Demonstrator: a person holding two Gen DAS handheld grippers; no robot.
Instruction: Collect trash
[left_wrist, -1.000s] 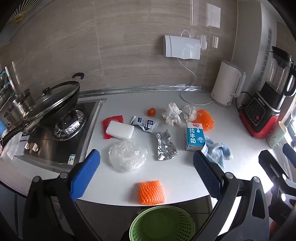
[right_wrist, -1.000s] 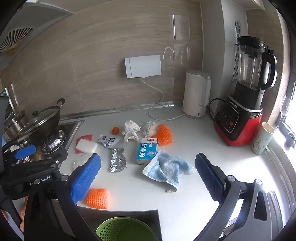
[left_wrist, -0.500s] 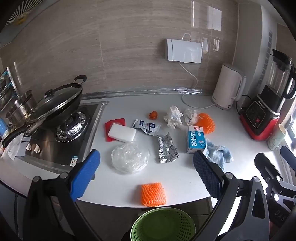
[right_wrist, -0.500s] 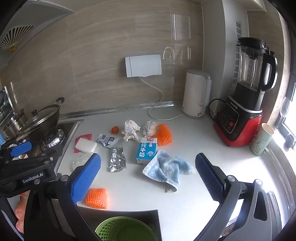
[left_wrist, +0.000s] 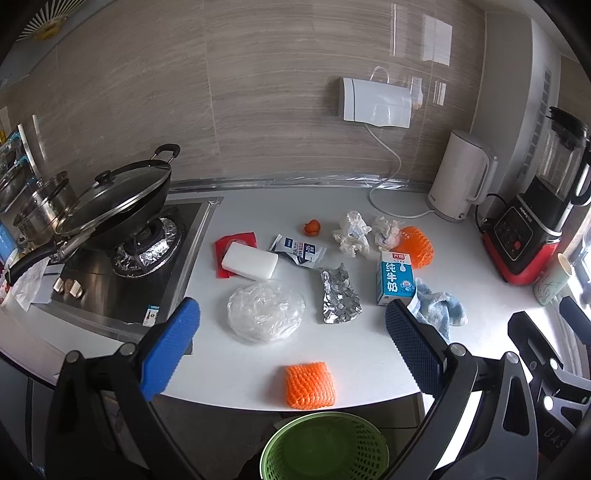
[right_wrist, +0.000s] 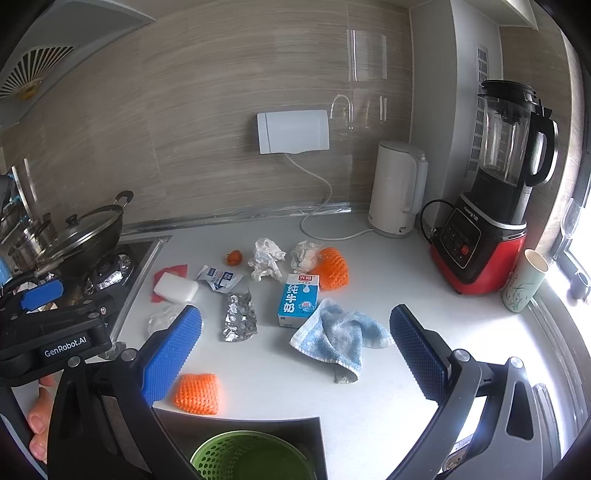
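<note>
Trash lies on the white counter: an orange foam net at the front edge, a clear plastic bag, crumpled foil, a blue milk carton, crumpled tissues, a second orange net, a white-blue wrapper, a red wrapper under a white block. A green basket stands below the counter edge. My left gripper is open and empty above the front edge. My right gripper is open and empty above the blue towel.
A stove with a lidded wok is at the left. A white kettle, a red-black blender and a cup stand at the right. A small orange piece lies by the tissues.
Both grippers have shifted slightly; the scene sits a little lower in the left wrist view. Nothing was picked up or moved.
</note>
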